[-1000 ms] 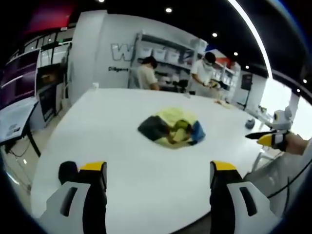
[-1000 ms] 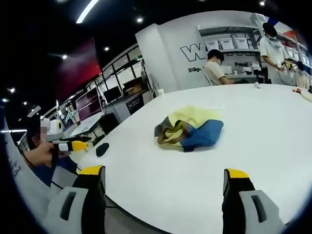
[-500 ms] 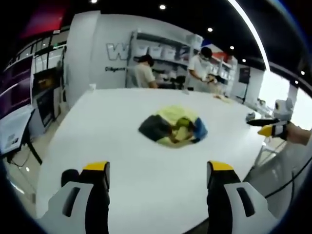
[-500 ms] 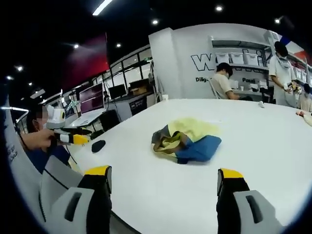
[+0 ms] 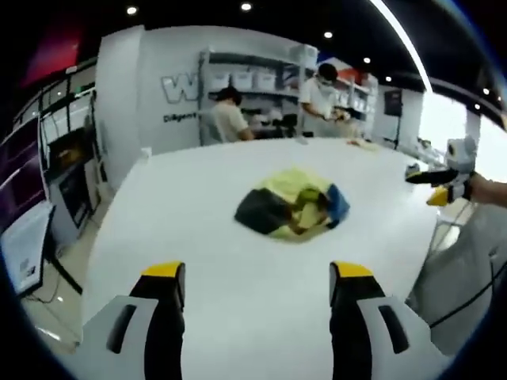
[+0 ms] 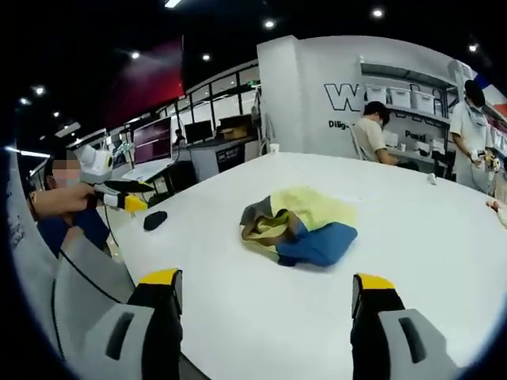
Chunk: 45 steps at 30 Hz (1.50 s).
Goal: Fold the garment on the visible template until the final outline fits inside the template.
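We are looking at a task that, by our reading, is barely starting. The garment (image 5: 295,208), a yellow, dark grey and blue piece, is lying in a crumpled heap near the middle of the white counter (image 5: 198,261), with no fold in it that we can make out. We cannot make out a template outline on the counter around it.

The left hand-held gripper (image 5: 253,281) is hovering over the near edge with its jaws spread wide and nothing between them, well apart from the heap. The right hand-held gripper (image 6: 265,289) is doing the same from its own side, jaws spread and empty.

What is left, as we judge it, is everything: reaching in, spreading the cloth flat, then folding it down to size.
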Each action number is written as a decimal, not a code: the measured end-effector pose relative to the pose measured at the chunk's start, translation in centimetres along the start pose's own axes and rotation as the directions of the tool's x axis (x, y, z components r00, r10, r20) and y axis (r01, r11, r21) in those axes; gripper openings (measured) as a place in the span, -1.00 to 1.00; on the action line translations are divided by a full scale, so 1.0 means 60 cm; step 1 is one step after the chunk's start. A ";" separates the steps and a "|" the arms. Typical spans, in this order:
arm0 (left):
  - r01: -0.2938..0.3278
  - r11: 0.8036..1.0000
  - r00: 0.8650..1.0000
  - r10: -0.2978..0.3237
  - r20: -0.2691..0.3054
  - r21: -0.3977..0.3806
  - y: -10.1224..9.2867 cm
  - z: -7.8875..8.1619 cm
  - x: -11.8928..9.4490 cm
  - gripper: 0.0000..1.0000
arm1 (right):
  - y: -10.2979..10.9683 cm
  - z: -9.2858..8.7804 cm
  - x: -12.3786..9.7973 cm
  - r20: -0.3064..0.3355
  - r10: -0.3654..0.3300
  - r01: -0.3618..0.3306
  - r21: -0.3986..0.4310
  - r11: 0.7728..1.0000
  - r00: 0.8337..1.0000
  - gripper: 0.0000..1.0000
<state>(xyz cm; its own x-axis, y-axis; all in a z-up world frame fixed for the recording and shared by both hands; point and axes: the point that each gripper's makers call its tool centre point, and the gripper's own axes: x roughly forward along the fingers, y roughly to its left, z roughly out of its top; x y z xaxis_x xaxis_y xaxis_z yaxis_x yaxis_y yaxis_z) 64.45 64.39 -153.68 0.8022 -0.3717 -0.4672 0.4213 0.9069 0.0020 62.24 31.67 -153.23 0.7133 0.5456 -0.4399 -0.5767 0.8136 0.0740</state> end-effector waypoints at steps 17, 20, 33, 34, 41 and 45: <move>0.057 0.974 0.998 -0.052 -0.026 0.221 0.018 0.057 0.120 0.17 | -0.055 0.036 0.065 -0.037 0.037 -0.043 -0.150 0.988 0.999 0.34; 0.045 0.962 0.999 -0.044 -0.010 0.270 0.016 0.069 0.144 -0.01 | -0.058 0.037 0.070 -0.043 0.039 -0.045 -0.156 0.987 0.998 0.33; 0.108 0.847 0.993 -0.067 -0.099 0.520 0.023 0.090 0.250 -0.13 | -0.102 0.029 0.136 -0.136 0.053 -0.082 -0.216 0.973 0.989 0.10; 0.119 0.838 0.992 -0.075 -0.103 0.533 0.020 0.094 0.255 -0.13 | -0.105 0.028 0.140 -0.139 0.052 -0.082 -0.217 0.973 0.989 0.07; 0.194 0.792 0.979 -0.122 -0.161 0.579 0.021 0.081 0.303 -0.12 | -0.119 0.000 0.178 -0.191 0.059 -0.102 -0.223 0.969 0.980 -0.05; 0.240 0.760 0.969 -0.148 -0.198 0.604 0.002 0.070 0.323 -0.16 | -0.126 -0.020 0.198 -0.228 0.068 -0.128 -0.257 0.958 0.971 -0.21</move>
<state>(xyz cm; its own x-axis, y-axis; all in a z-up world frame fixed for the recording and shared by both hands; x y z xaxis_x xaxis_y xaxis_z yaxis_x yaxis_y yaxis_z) 81.82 56.47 -159.04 0.6310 -0.4554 -0.6280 0.7681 0.4805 0.4233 74.60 31.76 -160.11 0.5626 0.5394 -0.6265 -0.7459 0.6580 -0.1034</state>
